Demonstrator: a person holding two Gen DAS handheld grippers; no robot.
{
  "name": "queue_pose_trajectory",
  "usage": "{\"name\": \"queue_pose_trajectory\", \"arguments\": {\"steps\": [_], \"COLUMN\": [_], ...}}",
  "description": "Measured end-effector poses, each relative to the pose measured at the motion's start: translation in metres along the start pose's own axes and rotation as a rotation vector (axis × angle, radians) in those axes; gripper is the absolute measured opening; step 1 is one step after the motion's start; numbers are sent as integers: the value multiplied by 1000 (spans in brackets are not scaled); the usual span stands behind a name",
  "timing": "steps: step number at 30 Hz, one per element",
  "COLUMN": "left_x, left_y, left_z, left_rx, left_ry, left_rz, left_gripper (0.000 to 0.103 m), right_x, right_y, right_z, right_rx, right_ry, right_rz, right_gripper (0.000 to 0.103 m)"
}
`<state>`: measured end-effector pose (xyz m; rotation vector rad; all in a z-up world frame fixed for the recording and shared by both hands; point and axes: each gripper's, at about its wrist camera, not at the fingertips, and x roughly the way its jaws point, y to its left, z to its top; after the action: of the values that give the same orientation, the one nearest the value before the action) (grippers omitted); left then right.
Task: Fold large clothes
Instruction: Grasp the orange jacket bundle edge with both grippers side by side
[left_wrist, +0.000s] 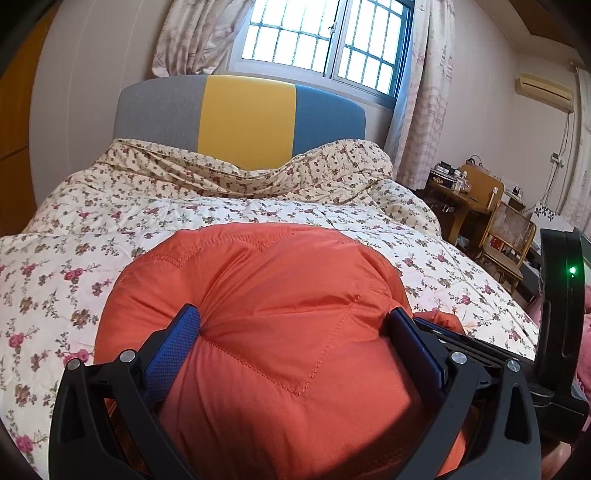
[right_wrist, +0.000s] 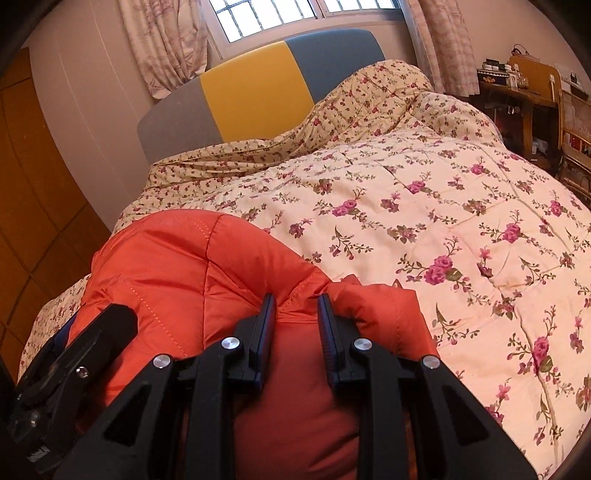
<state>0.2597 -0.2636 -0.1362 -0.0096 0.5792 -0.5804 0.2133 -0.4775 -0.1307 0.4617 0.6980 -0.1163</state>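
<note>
While both tongs (left_wrist: 295, 317) (right_wrist: 296, 301) pinch, jacket (left_wrist: 280, 288) bulges.

The jacket's (left_wrist: 280, 332) lower part is cut off by the frame edge; items on the desk (left_wrist: 461, 199) are too small to be identified.

Left gripper (left_wrist: 295, 321) spread wide, blue pads (left_wrist: 181, 339) pressing a puffy orange jacket (left_wrist: 266, 295), seemingly bunched, over floral quilt (left_wrist: 110, 221).

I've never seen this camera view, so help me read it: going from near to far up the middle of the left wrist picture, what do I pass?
Left gripper → orange puffy jacket → floral quilt → grey, yellow and blue headboard → barred window.
</note>
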Motion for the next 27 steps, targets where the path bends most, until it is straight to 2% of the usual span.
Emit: {"name": "queue_pose_trajectory", "arguments": {"steps": [3, 5, 7, 8, 10, 12, 14, 15, 18, 21, 27], "left_x": [-9, -23, -41, -51, -61, -53, -28, -11, 26, 45, 76], "left_y": [0, 6, 18, 24, 36, 43, 45, 43, 41, 42, 49], "left_z": [5, 14, 25, 31, 47, 59, 68, 70, 67, 61, 46], "left_rx": [4, -19, -75, -88, -81, -68, -66, -54, -76, -83, -109], "left_ry": [18, 58, 23, -18, -72, -56, 28, 97, 215, 278, 364], "left_rz": [-10, -44, -69, -51, 39, 93, 112, 110, 124, 147, 166], "left_gripper": [100, 100, 100, 100, 100, 100, 100, 100, 100, 100, 100], "right_x": [-8, -16, -35, -43, -55, -57, -44, -34, 5, 25, 47], "right_y": [-1, 1, 8, 13, 24, 38, 51, 55, 49, 31, 24], "right_z": [4, 9, 18, 22, 32, 42, 51, 53, 51, 46, 43], "right_rx": [4, -12, -41, -55, -92, -130, -172, -190, -180, -91, -72], "right_ry": [0, 11, -25, -47, -82, -85, -45, -10, 80, 127, 134], "right_rz": [14, 12, 18, 26, 42, 63, 74, 63, 8, 46, 27], "right_gripper": [24, 25, 31, 32, 33, 34, 37, 38, 41, 41, 42]}}
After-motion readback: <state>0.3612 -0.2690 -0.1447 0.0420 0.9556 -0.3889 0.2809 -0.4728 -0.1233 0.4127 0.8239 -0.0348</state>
